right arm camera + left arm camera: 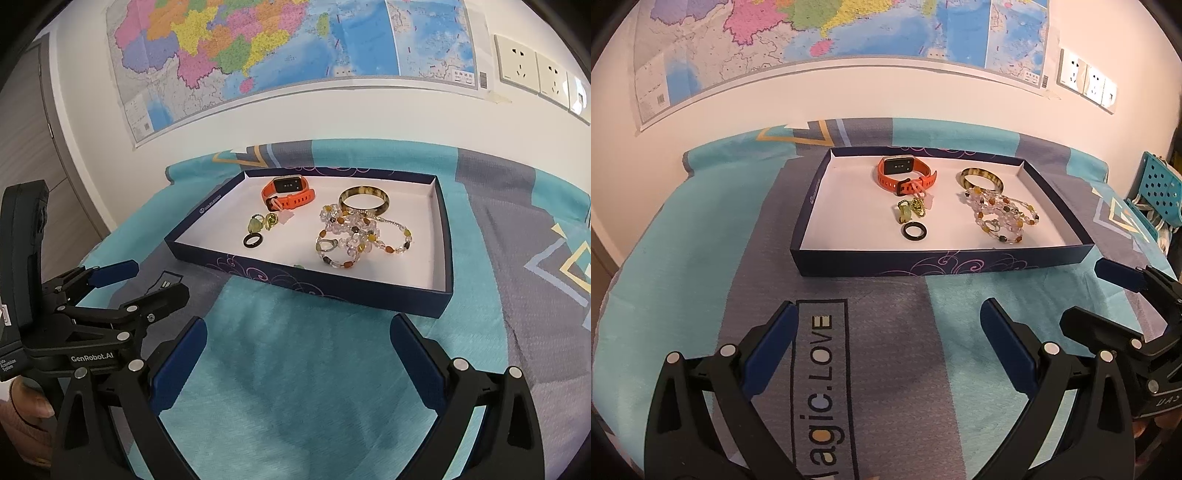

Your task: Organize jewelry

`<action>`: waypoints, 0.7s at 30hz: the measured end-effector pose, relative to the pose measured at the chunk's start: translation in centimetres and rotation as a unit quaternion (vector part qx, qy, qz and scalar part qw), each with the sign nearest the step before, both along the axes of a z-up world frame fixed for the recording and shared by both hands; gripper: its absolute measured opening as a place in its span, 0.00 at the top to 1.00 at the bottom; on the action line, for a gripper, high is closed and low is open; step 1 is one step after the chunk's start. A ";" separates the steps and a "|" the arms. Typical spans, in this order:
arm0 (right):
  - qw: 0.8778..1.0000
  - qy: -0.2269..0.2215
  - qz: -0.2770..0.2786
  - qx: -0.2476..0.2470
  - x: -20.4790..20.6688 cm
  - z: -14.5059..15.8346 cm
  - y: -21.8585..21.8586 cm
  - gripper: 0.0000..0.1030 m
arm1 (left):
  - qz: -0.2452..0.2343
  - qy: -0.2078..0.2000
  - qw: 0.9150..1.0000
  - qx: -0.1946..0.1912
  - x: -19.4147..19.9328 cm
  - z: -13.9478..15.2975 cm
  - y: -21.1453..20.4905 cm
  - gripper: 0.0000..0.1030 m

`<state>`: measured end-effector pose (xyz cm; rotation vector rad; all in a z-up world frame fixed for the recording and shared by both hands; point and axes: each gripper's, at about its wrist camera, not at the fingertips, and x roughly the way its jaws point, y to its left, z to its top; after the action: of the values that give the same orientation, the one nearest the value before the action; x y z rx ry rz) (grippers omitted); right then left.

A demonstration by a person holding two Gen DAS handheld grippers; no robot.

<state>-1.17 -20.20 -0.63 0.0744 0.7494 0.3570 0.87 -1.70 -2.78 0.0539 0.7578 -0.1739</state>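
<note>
A dark blue box lid [945,264] with a white inside lies on the surface, and all the jewelry sits in it. At the back is an orange watch [905,173] with a dark screen. Just in front of it lies a small pile with a green stone and a gold chain [910,211]. A little pink piece touches the watch strap and the chain. A black ring [913,232] lies flat just in front of the pile. To the right at the back is a brown and yellow bangle [982,179]. A heap of clear and orange beads [1001,218] lies in front of the bangle and touches it.

The box lid rests on a blue and gray cloth [713,251] with the word "LOVE" on it. The cloth covers the surface.

The left tongs [890,343] are spread wide and hold nothing. They hang over the cloth, near the front of the box lid. The right tongs [297,350] are spread wide too and hold nothing. They are beside the left ones.

A big colored map [258,55] hangs on the white wall behind. White wall plugs [535,70] are to the right of it.
</note>
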 end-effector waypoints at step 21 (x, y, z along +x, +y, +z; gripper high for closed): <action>1.000 0.010 -0.005 0.003 0.1 -0.6 0.1 0.07 | 0.010 0.000 1.000 0.001 0.2 -0.2 0.2 0.06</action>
<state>-1.06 -20.14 -1.21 0.0873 0.7678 0.3492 1.09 -1.49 -2.96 0.0486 0.7576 -0.1536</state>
